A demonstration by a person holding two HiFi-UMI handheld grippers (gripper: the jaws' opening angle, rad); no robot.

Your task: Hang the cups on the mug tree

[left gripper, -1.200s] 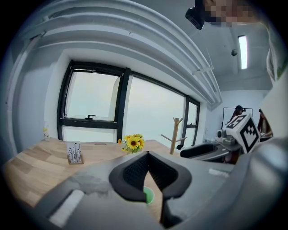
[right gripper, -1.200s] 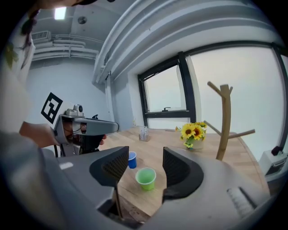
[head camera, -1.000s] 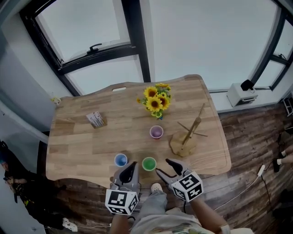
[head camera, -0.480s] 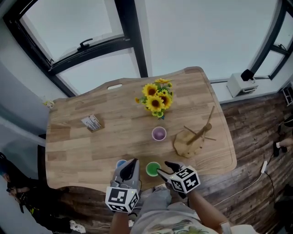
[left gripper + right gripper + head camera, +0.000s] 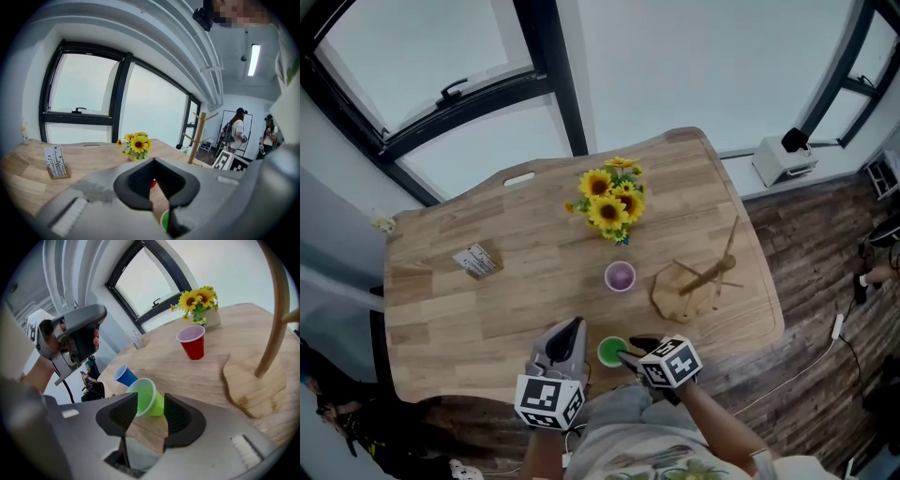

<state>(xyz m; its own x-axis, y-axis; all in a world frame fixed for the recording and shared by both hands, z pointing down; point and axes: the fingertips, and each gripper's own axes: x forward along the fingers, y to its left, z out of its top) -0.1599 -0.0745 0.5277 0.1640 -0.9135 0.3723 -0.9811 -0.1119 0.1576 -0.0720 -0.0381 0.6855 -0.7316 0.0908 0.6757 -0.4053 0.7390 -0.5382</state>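
A green cup [image 5: 147, 397] stands near the table's front edge, between the fingertips of my right gripper [image 5: 150, 401]. Its jaws have just been closing and I see no firm press on the cup. In the head view this gripper [image 5: 630, 349] sits right beside the green cup [image 5: 610, 352]. To the left, my left gripper [image 5: 574, 325] is shut and empty, and covers the blue cup [image 5: 124, 376] there. A red cup [image 5: 620, 277] stands mid-table. The wooden mug tree [image 5: 701, 279] stands right of it, with bare pegs.
A vase of sunflowers [image 5: 609, 200] stands behind the red cup. A small card holder [image 5: 474, 261] sits at the table's left. The table's front edge [image 5: 487, 389] runs just under both grippers. Two people [image 5: 236, 132] stand far off in the room.
My right gripper has come down to the green cup and its jaws have narrowed around it. The left gripper has slid forward over the blue cup, which now is hidden in the head view.
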